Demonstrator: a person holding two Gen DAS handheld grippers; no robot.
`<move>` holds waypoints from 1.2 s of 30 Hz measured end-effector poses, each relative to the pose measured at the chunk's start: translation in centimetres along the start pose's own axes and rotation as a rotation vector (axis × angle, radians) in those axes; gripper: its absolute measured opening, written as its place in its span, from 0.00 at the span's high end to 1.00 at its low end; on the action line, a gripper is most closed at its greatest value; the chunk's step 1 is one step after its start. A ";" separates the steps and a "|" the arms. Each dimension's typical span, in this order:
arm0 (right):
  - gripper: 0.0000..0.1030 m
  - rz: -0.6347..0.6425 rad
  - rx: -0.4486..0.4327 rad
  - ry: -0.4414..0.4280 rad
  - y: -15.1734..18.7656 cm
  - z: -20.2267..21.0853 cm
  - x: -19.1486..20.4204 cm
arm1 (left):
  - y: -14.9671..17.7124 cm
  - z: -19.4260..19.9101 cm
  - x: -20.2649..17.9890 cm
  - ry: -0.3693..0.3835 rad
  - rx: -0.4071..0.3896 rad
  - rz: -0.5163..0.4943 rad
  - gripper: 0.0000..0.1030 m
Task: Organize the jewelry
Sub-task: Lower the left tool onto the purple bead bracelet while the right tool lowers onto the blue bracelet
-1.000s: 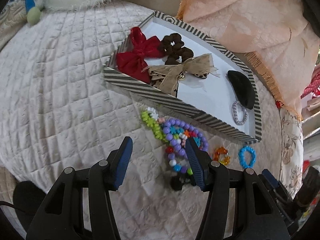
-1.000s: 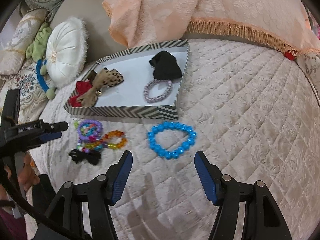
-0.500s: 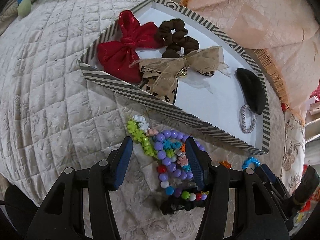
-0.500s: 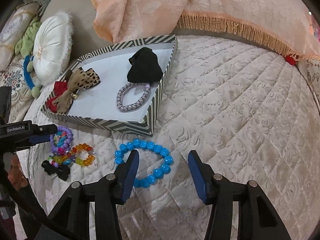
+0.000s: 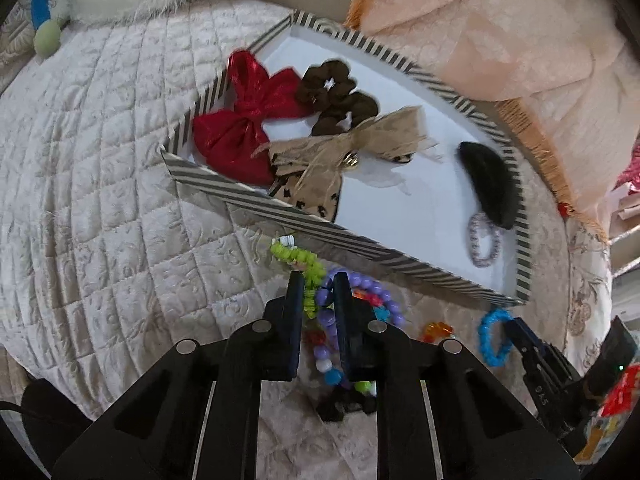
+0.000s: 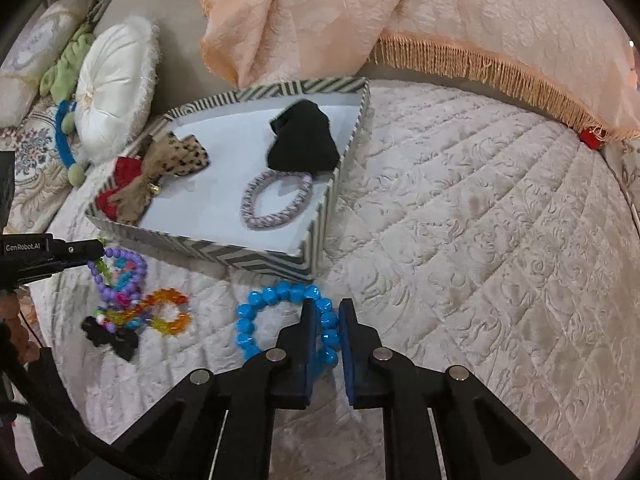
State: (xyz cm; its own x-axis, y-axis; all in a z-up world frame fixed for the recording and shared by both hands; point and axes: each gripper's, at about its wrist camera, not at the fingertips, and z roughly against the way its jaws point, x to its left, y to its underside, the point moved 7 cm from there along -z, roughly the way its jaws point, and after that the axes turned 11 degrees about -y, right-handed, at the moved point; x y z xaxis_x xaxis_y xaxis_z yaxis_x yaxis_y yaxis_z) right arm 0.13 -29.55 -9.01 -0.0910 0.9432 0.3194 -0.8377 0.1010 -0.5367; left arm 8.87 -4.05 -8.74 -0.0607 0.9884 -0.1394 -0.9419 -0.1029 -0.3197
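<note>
A striped tray (image 5: 288, 210) (image 6: 256, 258) lies on the quilt and holds a red bow (image 5: 244, 124), a brown scrunchie (image 5: 336, 94), a tan bow (image 5: 340, 156), a black clip (image 6: 304, 142) and a lilac hair tie (image 6: 276, 200). My left gripper (image 5: 316, 292) is shut on a tangle of green (image 5: 310, 276) and purple bead bracelets (image 5: 368, 292) (image 6: 120, 272) in front of the tray. My right gripper (image 6: 328, 320) is shut on the blue bead bracelet (image 6: 260, 308), which also shows in the left wrist view (image 5: 490, 332).
An orange bead bracelet (image 6: 168, 312) and a small black bow (image 6: 112, 334) lie on the quilt left of the blue one. A white round cushion (image 6: 116, 84) and a peach fringed blanket (image 6: 400, 12) lie behind the tray.
Both grippers moved forward over the bracelets and closed, the left on the green and purple tangle, the right on the blue bracelet.
</note>
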 end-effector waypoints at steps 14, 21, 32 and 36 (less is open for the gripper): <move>0.92 0.071 -0.087 -0.052 -0.7 5.2 4.5 | 0.8 5.7 1.0 0.057 -0.059 -0.027 0.87; 0.92 0.015 -0.087 -0.057 -0.4 4.6 3.0 | 1.6 3.6 5.1 -0.027 -0.007 0.030 0.86; 0.63 -0.014 -0.010 -0.065 0.7 2.4 1.7 | 1.4 3.3 6.0 -0.052 -0.013 -0.011 0.64; 0.63 -0.052 0.005 -0.069 0.9 1.6 0.9 | 1.8 1.6 5.9 -0.109 0.024 -0.061 0.64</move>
State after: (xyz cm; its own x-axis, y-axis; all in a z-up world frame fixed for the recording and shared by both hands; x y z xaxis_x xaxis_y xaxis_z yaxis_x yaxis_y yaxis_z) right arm -1.56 -29.15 -7.93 -0.0843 0.9128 0.3995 -0.8449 0.1471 -0.5143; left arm 6.28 1.82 -8.64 -0.0368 0.9992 -0.0175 -0.9526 -0.0403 -0.3014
